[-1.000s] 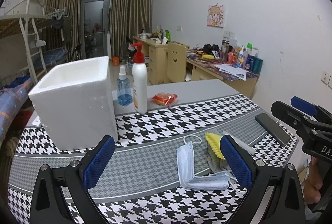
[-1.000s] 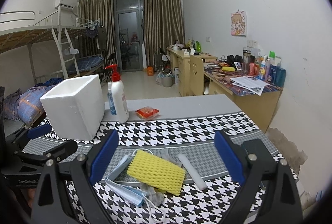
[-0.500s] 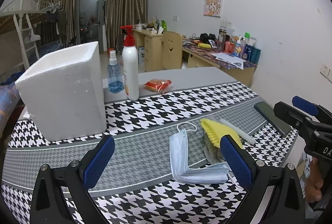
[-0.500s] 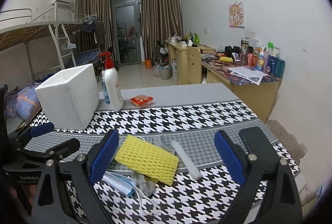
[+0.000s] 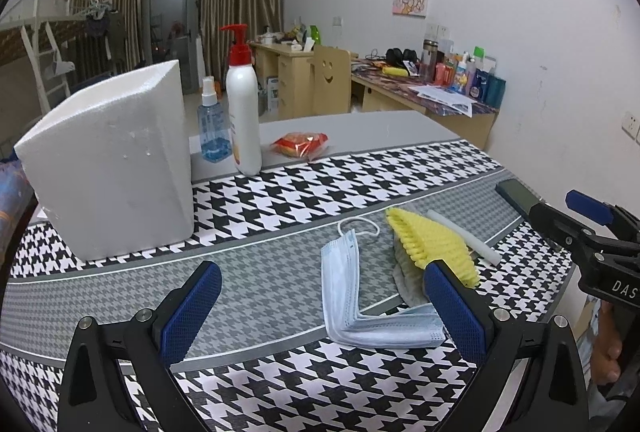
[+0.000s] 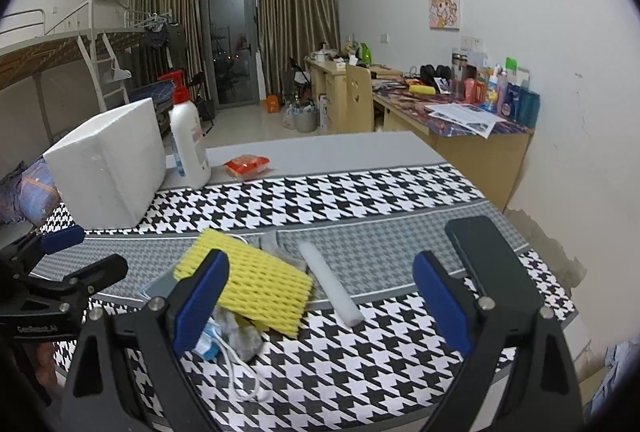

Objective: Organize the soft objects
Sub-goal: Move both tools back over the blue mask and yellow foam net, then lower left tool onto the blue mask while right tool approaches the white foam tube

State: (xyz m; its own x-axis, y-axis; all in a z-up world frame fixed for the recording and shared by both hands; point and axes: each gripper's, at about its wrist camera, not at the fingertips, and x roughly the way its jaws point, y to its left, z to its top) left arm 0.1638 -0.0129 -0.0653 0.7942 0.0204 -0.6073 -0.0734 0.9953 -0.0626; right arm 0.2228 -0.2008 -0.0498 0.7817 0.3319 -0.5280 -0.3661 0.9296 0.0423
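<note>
on the houndstooth cloth (image 5: pixel 304 199) your yellow ribbed foam net (image 6: pixel 256 282) lies over a grey rag (image 5: pixel 404 282), beside a folded blue mask (image 5: pixel 352 308); your left gripper (image 5: pixel 320 306) and right gripper (image 6: pixel 320 292) both gape, holding nothing.

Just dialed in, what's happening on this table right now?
A person holds a tool in each hand over the houndstooth table. Both are open and empty. The left tool hovers by the folded blue face mask; the right tool hovers over the yellow foam net, which lies on a grey cloth beside a white foam stick. Nothing is gripped yet. The white foam box stands off to the left.
</note>
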